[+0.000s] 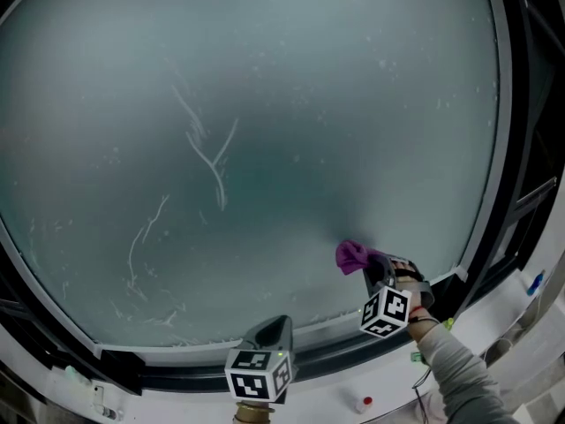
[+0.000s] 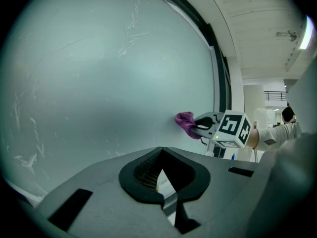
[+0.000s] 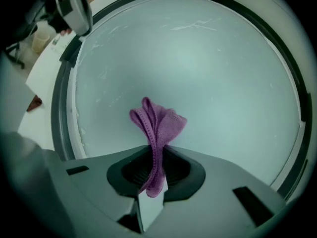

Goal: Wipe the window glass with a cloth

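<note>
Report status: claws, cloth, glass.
Right claw shut on purple cloth, cloth at the window glass, lower right. Left claw shut, empty, away from the cloth. Streaks show mid-left; nothing in the way.

Right gripper (image 1: pixel 376 268) jaws pinch cloth (image 1: pixel 352 255); left gripper (image 1: pixel 271 330) (jaws together) sits lower.

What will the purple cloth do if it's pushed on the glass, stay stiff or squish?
Probably squishes: the purple cloth is bunched into soft folds where the right gripper pinches it. It looks light and floppy, fanning out above the jaws. On the window glass it would likely flatten and slide.
</note>
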`<state>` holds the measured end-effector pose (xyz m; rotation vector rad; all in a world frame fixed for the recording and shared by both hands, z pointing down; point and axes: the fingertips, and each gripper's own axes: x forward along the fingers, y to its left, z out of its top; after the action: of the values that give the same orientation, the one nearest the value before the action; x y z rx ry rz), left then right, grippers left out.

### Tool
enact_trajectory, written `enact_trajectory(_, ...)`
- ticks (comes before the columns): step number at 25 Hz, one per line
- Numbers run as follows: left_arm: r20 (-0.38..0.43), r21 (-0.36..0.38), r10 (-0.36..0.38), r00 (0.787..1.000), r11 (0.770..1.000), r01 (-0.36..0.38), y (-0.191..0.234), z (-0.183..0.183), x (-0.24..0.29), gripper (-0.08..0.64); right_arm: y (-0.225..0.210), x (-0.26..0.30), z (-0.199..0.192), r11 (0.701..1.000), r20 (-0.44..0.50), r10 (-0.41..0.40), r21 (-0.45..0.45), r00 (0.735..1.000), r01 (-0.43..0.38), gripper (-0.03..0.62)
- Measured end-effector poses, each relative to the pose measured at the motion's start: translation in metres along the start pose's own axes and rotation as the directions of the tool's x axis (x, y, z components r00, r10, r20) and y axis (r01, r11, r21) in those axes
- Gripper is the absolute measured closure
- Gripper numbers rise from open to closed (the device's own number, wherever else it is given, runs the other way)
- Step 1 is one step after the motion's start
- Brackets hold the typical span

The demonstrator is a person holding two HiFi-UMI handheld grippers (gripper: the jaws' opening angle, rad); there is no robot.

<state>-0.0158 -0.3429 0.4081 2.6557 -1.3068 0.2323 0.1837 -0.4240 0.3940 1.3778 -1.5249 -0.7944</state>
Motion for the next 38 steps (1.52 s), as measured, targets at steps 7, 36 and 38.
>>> enact_trajectory(7, 0.006, 0.000, 0.035, 0.999, 0.999, -0.035, 0.008, -0.004, -0.012, 0.555, 0.028, -0.034, 0.056, 0.930, 0.175, 0.039, 0.355, 0.984, -0.100, 0.540)
enact_trajectory(36, 0.058, -0.039, 0.197, 0.979, 0.980, -0.195, 0.020, -0.051, -0.073, 0.555, 0.122, -0.150, 0.109, 0.469, 0.505, 0.127, 0.728, 0.854, -0.500, 0.540)
enact_trajectory(38, 0.055, -0.041, 0.202, 0.978, 0.979, -0.200, 0.019, -0.054, -0.076, 0.555, 0.125, -0.152, 0.108, 0.419, 0.519, 0.134, 0.742, 0.844, -0.523, 0.540)
